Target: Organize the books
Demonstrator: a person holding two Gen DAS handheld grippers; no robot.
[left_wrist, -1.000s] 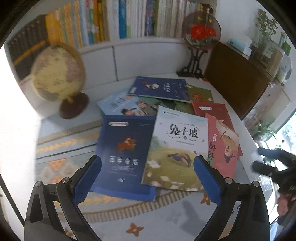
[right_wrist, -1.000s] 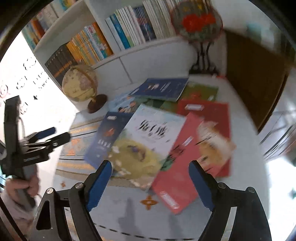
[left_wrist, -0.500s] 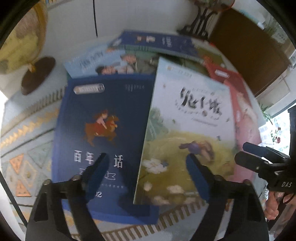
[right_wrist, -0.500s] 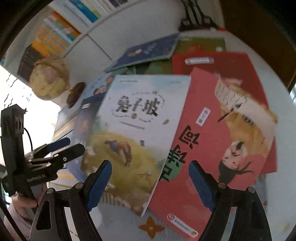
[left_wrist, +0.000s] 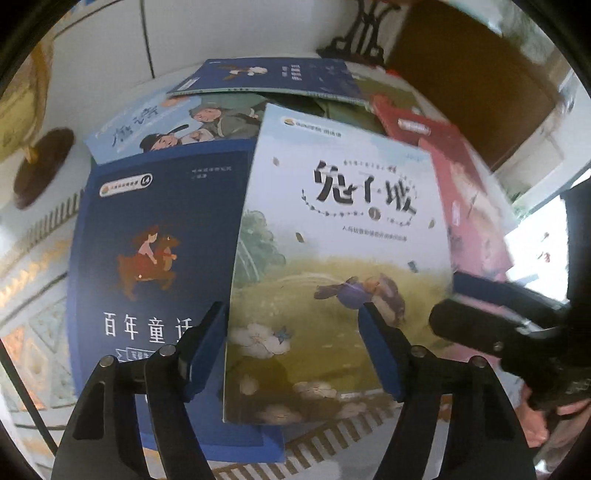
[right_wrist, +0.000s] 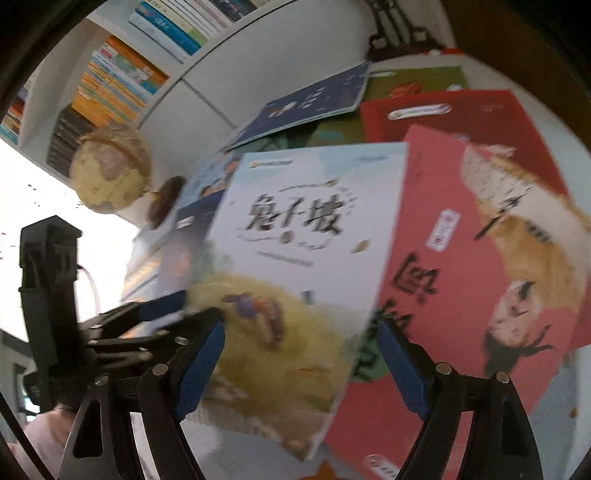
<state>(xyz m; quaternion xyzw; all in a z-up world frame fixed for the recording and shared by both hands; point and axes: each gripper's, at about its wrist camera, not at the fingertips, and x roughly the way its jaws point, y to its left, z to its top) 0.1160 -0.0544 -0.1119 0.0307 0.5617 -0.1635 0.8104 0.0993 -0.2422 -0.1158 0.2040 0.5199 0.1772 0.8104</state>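
Several books lie overlapping on the table. On top is a white and green picture book (left_wrist: 340, 229) (right_wrist: 306, 221), with a dark blue book (left_wrist: 155, 229) under its left side and a red book (right_wrist: 443, 258) under its right. My left gripper (left_wrist: 293, 349) hangs close over the picture book's lower half. Its jaws are closing, one finger at the book's left edge and the other over the cover, and the pads press on nothing. My right gripper (right_wrist: 299, 362) stands open above the same book's lower right part. Each gripper shows in the other's view at the book's side.
A light blue book (left_wrist: 147, 125) and a navy book (left_wrist: 273, 77) lie farther back. A globe (right_wrist: 110, 177) stands at the left, below a shelf of books (right_wrist: 122, 81). A black ornament stand (left_wrist: 362, 33) and a brown cabinet (left_wrist: 461, 74) are behind. A patterned cloth (left_wrist: 33, 295) covers the table.
Both grippers have come down close over the books and tilted downward. The left jaws have narrowed. The right jaws keep their width.
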